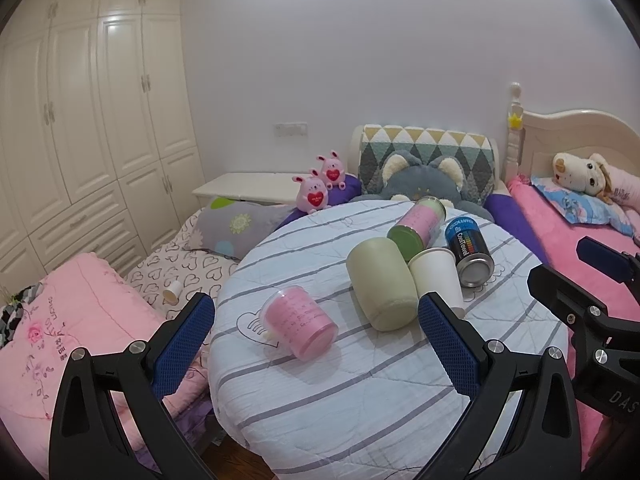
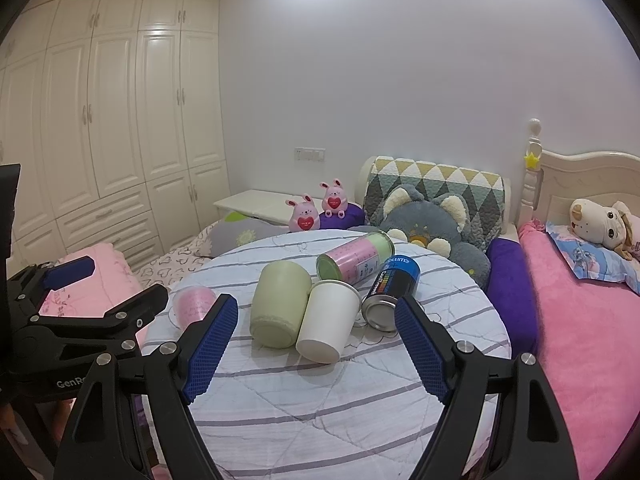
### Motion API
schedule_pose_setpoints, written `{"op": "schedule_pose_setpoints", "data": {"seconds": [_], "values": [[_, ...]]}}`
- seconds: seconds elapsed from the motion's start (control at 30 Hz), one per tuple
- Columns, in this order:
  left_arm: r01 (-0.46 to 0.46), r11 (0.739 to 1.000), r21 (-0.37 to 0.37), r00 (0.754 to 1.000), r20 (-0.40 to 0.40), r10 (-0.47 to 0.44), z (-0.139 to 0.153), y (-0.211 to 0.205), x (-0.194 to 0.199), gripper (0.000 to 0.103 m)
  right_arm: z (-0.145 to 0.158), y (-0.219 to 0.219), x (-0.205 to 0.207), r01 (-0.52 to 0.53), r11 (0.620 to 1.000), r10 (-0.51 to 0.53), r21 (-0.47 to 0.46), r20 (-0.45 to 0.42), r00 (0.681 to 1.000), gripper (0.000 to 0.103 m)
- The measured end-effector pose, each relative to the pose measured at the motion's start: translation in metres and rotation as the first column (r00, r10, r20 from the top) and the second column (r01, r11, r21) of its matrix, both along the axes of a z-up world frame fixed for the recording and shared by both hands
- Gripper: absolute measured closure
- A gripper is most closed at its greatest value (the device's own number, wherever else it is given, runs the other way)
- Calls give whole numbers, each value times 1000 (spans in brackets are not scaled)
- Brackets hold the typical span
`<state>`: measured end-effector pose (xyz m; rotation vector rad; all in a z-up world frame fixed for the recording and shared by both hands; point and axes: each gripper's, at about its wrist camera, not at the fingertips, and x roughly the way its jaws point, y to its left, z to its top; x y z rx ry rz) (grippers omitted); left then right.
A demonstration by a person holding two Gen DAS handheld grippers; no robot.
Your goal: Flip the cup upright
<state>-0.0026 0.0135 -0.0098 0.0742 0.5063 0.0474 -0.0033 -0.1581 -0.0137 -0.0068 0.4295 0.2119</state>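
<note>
On the round table with a striped cloth lie several containers on their sides. A clear pink cup lies at the left, also in the right wrist view. A pale green cup and a white paper cup lie side by side in the middle. My left gripper is open, just short of the pink cup. My right gripper is open, in front of the green and white cups. Both are empty.
A pink-green jar and a blue spray can lie behind the cups. Beds with pink bedding, plush toys and a wardrobe surround the table.
</note>
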Motion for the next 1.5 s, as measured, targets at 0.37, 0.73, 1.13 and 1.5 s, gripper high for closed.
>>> {"op": "schedule_pose_setpoints", "data": {"seconds": [0.37,0.73,1.13,1.5], "values": [[-7,1000,8,1000,-20,7,-6,-6,17,0,-5,-5,12,4,1000,-4,18,-33,999,21],[-17,1000,-2,999,-49,17,-14,-11,42,0,-17,-14,36,22,999,-18,46,-83,996,21],[-26,1000,-13,998,-56,25,-17,-19,69,0,-19,-24,68,31,996,-23,82,-97,995,21],[-57,998,-18,996,-71,55,-22,-30,106,0,-29,-39,109,73,990,-54,121,-151,987,21]]}}
